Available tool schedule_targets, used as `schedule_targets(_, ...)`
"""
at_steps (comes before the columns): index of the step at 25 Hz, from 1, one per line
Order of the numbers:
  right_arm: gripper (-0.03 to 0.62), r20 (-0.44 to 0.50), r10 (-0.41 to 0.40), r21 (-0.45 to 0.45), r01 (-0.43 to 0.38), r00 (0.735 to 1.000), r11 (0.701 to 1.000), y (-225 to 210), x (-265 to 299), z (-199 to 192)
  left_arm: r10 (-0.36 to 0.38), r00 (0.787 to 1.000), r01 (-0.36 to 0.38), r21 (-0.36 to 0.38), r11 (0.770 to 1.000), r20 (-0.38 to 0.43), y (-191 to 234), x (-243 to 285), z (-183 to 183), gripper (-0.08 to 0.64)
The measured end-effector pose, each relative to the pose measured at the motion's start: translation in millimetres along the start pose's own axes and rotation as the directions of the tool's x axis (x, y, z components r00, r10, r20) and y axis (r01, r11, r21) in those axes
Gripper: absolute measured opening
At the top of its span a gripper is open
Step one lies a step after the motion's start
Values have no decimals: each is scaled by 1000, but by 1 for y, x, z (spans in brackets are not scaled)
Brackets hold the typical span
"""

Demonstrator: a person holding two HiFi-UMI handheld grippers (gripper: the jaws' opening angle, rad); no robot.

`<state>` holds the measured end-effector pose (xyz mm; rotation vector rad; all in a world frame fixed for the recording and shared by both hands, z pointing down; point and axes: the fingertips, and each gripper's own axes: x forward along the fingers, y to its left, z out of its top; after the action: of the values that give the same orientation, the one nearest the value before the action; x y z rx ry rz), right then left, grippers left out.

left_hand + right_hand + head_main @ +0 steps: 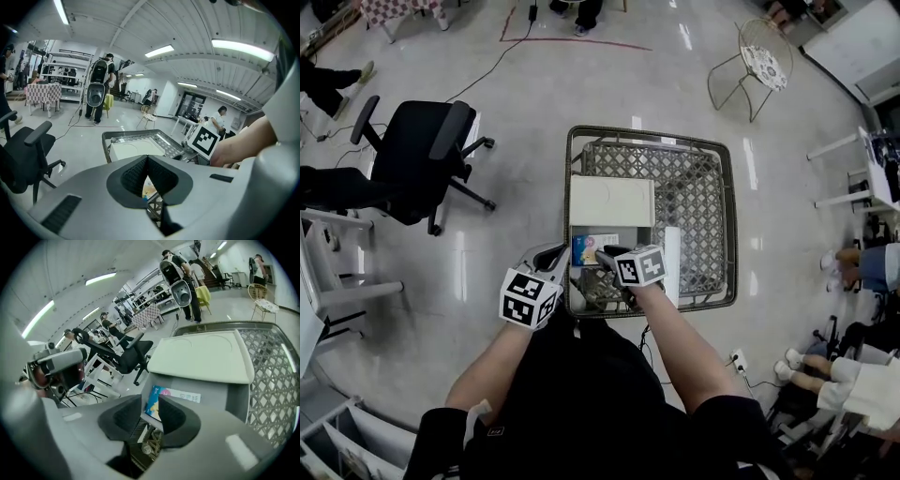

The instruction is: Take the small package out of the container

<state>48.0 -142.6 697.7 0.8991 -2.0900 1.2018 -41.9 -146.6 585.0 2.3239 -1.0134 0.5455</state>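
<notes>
Small package: flat, blue-printed with a white label end, lying in the near left part of the container, on a grey surface just under a big white flat box. Looks thin and light, probably a glossy film or card pack. Likely to bend a little and to slide between pads, hardly fragile. Best taken across the near blue end, deep enough not to slip off, then drawn out from under the white box's overhang and lifted over the wire rim.

Right gripper: jaws partly apart, straddling that blue corner, with no clear press of the pads on it. Left gripper: jaws closed together on nothing, hovering just outside the container's near left rim.

Farther out: a white upright slab just beside the right gripper, and a black office chair on the glossy floor, well off to the left.
</notes>
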Motion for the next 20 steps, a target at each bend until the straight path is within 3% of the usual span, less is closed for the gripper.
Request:
schedule_targets(4,160,6,-84,16,84,996,996,-16,0,-1,-22,1000,22,16,1000,-12,-2,1,-1,5)
schedule_targets(11,261,-109,-214,-5,214,971,977,-77,3,-24,-18,999,18,-2,1000,-42,4,3,-16,5)
schedule_targets(20,287,-232,-211,-50,205,950,978,-96,32,-34,-4,997,3,-23,1000,-73,15,10,-28,5)
